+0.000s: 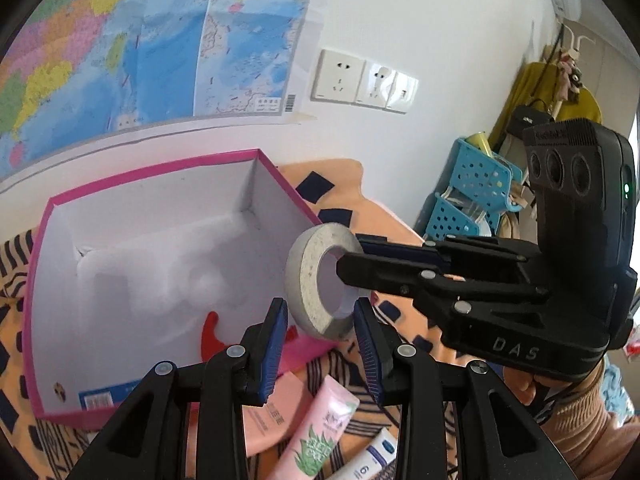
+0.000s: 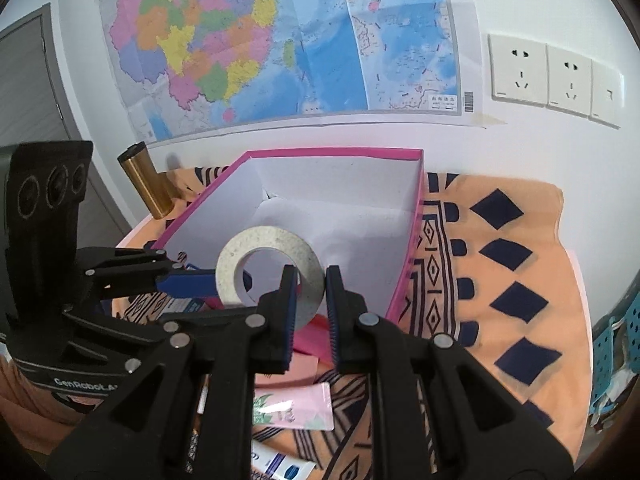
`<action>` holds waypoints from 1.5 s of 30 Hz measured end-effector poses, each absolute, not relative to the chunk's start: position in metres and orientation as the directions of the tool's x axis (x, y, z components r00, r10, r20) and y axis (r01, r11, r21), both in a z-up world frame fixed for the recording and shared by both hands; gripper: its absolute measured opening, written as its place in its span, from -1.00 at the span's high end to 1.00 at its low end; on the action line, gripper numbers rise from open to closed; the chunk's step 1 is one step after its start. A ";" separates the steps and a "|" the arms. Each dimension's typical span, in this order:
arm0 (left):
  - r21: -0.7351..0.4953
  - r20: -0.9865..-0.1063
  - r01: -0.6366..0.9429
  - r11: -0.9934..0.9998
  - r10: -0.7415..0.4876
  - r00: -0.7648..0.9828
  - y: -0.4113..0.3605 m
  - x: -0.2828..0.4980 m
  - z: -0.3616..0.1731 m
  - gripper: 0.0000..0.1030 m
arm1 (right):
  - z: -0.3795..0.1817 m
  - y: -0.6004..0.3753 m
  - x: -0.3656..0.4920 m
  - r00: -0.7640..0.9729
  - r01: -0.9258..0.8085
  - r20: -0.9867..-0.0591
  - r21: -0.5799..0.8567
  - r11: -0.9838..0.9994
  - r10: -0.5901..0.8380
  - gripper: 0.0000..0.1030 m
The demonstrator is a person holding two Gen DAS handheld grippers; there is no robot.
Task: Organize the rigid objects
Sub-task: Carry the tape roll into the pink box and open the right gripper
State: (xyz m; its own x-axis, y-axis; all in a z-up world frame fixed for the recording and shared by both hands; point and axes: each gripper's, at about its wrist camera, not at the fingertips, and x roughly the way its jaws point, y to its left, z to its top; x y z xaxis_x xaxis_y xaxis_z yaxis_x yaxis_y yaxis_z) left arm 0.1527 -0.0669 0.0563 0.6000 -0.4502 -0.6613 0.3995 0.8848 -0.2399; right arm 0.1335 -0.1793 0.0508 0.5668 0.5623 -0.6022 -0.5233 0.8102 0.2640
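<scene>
A grey ring-shaped tape roll (image 1: 308, 264) (image 2: 256, 240) hangs in the air over the near edge of an open pink box (image 1: 160, 169) (image 2: 332, 152) with a white inside. My left gripper (image 1: 320, 312) is shut on the roll's lower edge, one blue pad on each flat face. Reaching in from the right, my right gripper (image 1: 350, 254) is shut on the roll's wall, one finger through the hole. In the right wrist view the right gripper (image 2: 312, 276) pinches the roll's right side, and the left gripper (image 2: 218, 282) holds its left side.
Below the grippers lie a pink aloe tube (image 1: 320, 436), a white and blue tube (image 1: 374, 460) and a flat pink pack (image 2: 296, 404) on an orange patterned cloth (image 2: 516, 248). A gold cylinder (image 2: 146, 180) stands left of the box. Blue baskets (image 1: 476, 192) stand at the right.
</scene>
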 end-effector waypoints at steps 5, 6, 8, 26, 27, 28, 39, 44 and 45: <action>-0.240 -0.685 0.375 0.895 -0.430 0.588 -0.064 0.168 0.051 0.33 | 0.043 -0.173 0.150 0.548 -0.512 -0.639 0.255 0.820 0.540 0.69; -0.234 -0.690 0.371 0.899 -0.422 0.588 -0.065 0.171 0.049 0.33 | 0.041 -0.171 0.153 0.542 -0.512 -0.645 0.255 0.821 0.538 0.69; -0.235 -0.698 0.369 0.899 -0.420 0.580 -0.066 0.176 0.045 0.33 | 0.037 -0.168 0.157 0.538 -0.506 -0.660 0.244 0.827 0.524 0.69; -0.222 -0.749 0.319 0.921 -0.370 0.549 -0.054 0.189 0.021 0.34 | 0.022 -0.172 0.167 0.531 -0.433 -0.742 0.178 0.884 0.409 0.52; -0.212 -0.744 0.315 0.925 -0.362 0.561 -0.051 0.185 0.023 0.34 | 0.024 -0.175 0.164 0.537 -0.433 -0.733 0.186 0.882 0.418 0.52; -0.198 -0.738 0.314 0.929 -0.352 0.576 -0.048 0.179 0.024 0.34 | 0.027 -0.176 0.160 0.544 -0.438 -0.723 0.190 0.879 0.427 0.52; -0.138 -0.657 0.347 0.928 -0.348 0.668 -0.021 0.099 0.035 0.00 | 0.017 -0.188 0.087 0.494 -0.524 -0.634 0.329 0.786 0.595 0.24; -0.133 -0.677 0.328 0.935 -0.327 0.659 -0.013 0.077 0.021 0.00 | -0.005 -0.188 0.073 0.454 -0.505 -0.657 0.366 0.782 0.602 0.24; -0.129 -0.680 0.322 0.938 -0.320 0.660 -0.011 0.073 0.018 0.00 | -0.009 -0.188 0.071 0.446 -0.500 -0.659 0.378 0.779 0.606 0.24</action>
State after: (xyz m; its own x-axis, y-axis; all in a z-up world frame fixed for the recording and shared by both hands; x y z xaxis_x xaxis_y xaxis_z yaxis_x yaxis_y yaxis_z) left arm 0.0728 -0.0107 0.0182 0.6597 -0.3202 -0.6799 0.3218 0.9379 -0.1295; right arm 0.0708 -0.1884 -0.0085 0.4457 0.6056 -0.6592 -0.4996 0.7793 0.3782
